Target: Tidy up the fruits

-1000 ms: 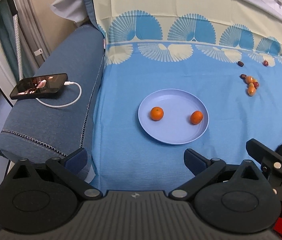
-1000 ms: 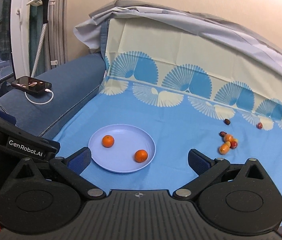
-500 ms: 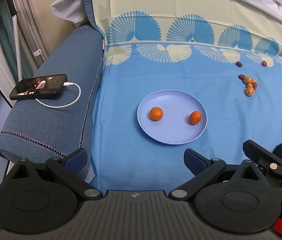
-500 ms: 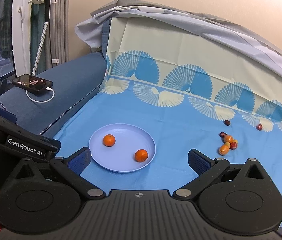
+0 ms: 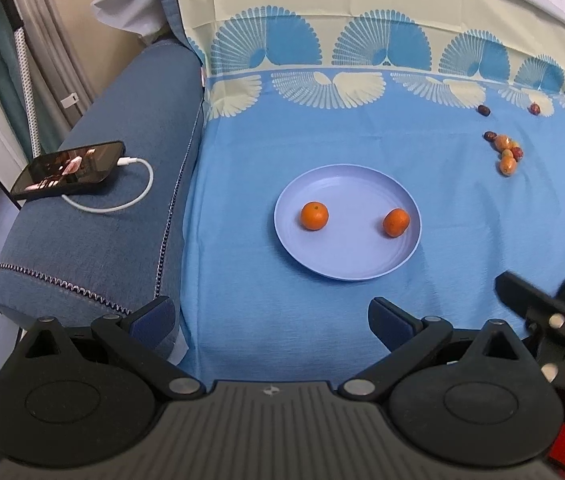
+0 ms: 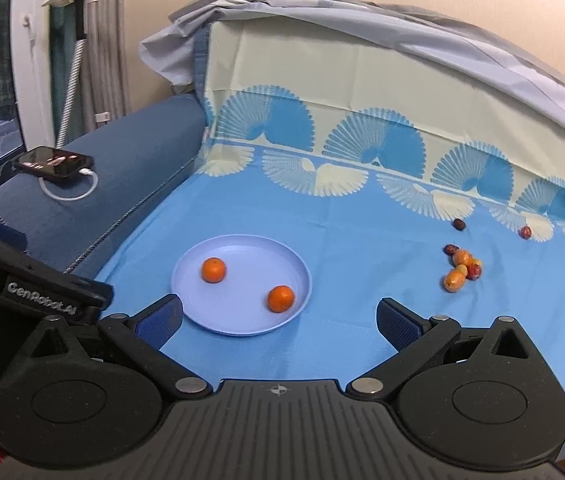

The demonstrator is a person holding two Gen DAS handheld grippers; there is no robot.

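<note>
Right wrist view: the largest thing before me is the blue bedsheet with its fan pattern, spread flat over what looks like a sofa and running up its back, a soft surface where round fruit could roll. I take the lilac plate as my landmark. Left of the plate lies the denim-blue armrest, bearing a phone on a white charging cable; beyond that stand a window frame and pale curtains against a cream wall. On the plate sit two small oranges, well apart, so I judge sorting has begun and the plate is the collecting spot. Right of the plate, well apart from it, a small cluster of loose fruits lies on the sheet, orange and dark red together, with two dark strays farther back. My right gripper is spread wide and holds nothing, hanging near the plate's front rim. My left gripper is likewise spread and empty, just in front of the plate. I judge both are parked low and spread ready to reach for the cluster next
</note>
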